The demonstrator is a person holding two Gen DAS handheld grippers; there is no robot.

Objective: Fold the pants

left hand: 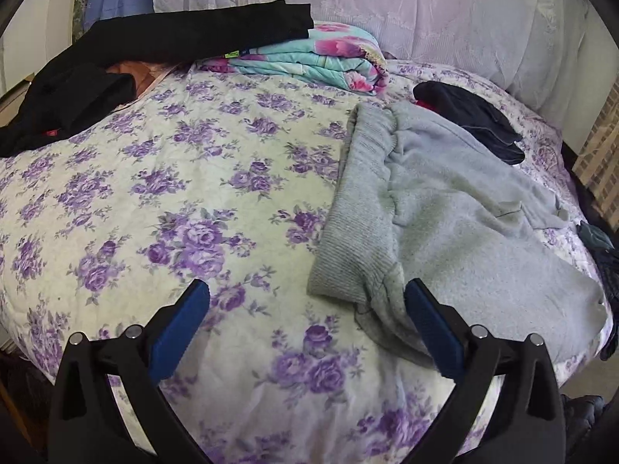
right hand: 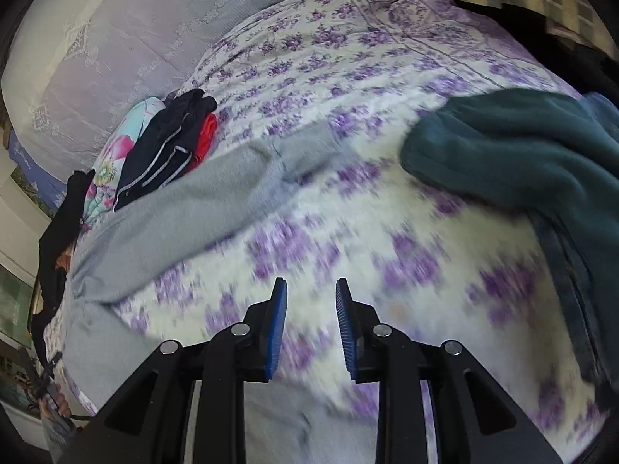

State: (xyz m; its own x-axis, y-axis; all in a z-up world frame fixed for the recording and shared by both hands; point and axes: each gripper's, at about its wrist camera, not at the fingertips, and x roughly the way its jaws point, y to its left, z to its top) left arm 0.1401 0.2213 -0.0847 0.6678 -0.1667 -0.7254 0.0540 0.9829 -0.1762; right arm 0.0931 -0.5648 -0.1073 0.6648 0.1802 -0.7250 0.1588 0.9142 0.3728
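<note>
The left tool [left hand: 307, 290] hangs low over the bed [left hand: 154, 193], its camera looking forward along the quilt toward the headboard. Its jaws stand wide apart and hold nothing. The right-side finger [left hand: 429, 328] sits just beside, perhaps touching, the near edge of the grey pants [left hand: 445, 224]; the other finger lies over bare quilt.

In the left wrist view the pants lie at about 2 o'clock from the tool, waistband [left hand: 356, 208] toward the middle of the bed, legs running off to 3 o'clock. A dark garment [left hand: 472, 123] lies just beyond them at 1 o'clock. A folded floral blanket [left hand: 309, 58] sits at 12 o'clock, with black clothing [left hand: 154, 46] draped across it out to 10 o'clock.

The right tool [right hand: 311, 290] is held above the quilt, pointing across the bed; much of its view is blurred. Its jaws are partly open, a narrow gap between them, gripping nothing. From it the pants [right hand: 185, 216] stretch from 9 o'clock up toward 12 o'clock, well apart from the fingertips. A teal garment [right hand: 503, 147] lies at 2 o'clock over denim [right hand: 568, 270].
</note>
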